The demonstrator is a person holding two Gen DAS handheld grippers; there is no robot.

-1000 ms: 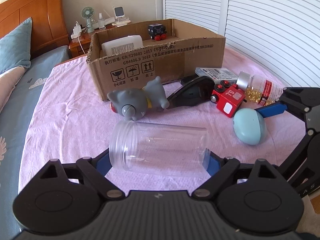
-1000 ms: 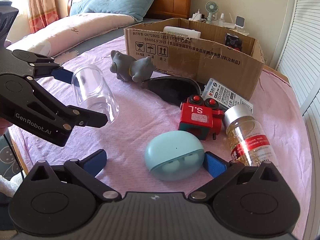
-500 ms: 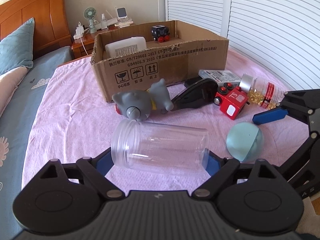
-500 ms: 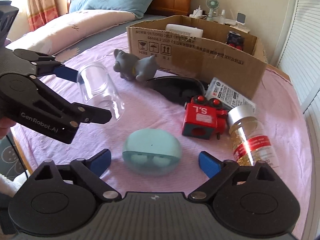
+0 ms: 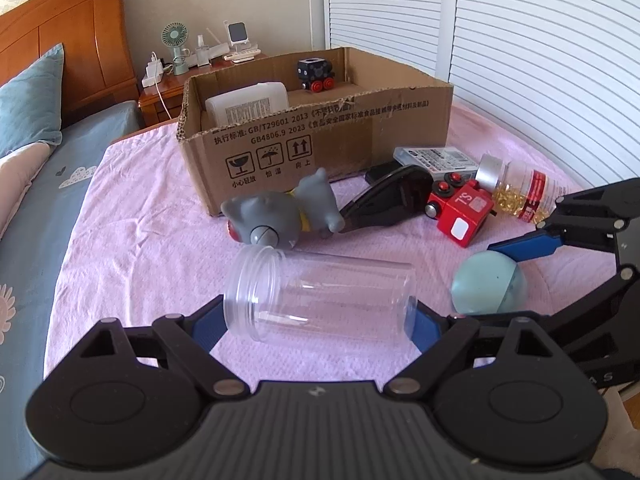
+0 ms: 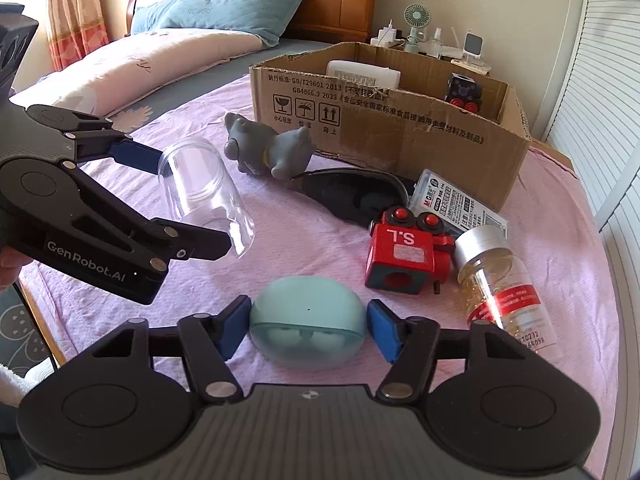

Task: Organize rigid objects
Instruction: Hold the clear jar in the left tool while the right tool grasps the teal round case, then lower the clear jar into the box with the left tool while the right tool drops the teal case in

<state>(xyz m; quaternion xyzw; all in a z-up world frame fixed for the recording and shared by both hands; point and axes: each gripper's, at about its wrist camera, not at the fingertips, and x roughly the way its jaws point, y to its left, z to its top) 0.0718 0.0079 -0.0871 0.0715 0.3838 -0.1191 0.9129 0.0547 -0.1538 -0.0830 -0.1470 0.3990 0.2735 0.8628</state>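
My left gripper (image 5: 316,320) is shut on a clear plastic jar (image 5: 320,296), held on its side above the pink bedspread; the jar also shows in the right wrist view (image 6: 204,196). My right gripper (image 6: 308,328) is shut on a light blue earbud case (image 6: 308,330), lifted off the spread; the case shows in the left wrist view (image 5: 486,284). A cardboard box (image 5: 320,136) stands behind, holding a white bottle (image 5: 248,106) and a black toy train (image 5: 316,74).
On the spread lie a grey toy animal (image 5: 280,216), a black glossy case (image 5: 388,200), a red toy train (image 5: 460,208), a pill bottle (image 5: 520,192) and a small labelled box (image 5: 436,158). Pillows and a wooden headboard are to the left, a nightstand behind the cardboard box.
My right gripper has closed on the blue earbud case and lifted it. Both grippers have risen and drawn back a little; the jar stays held.
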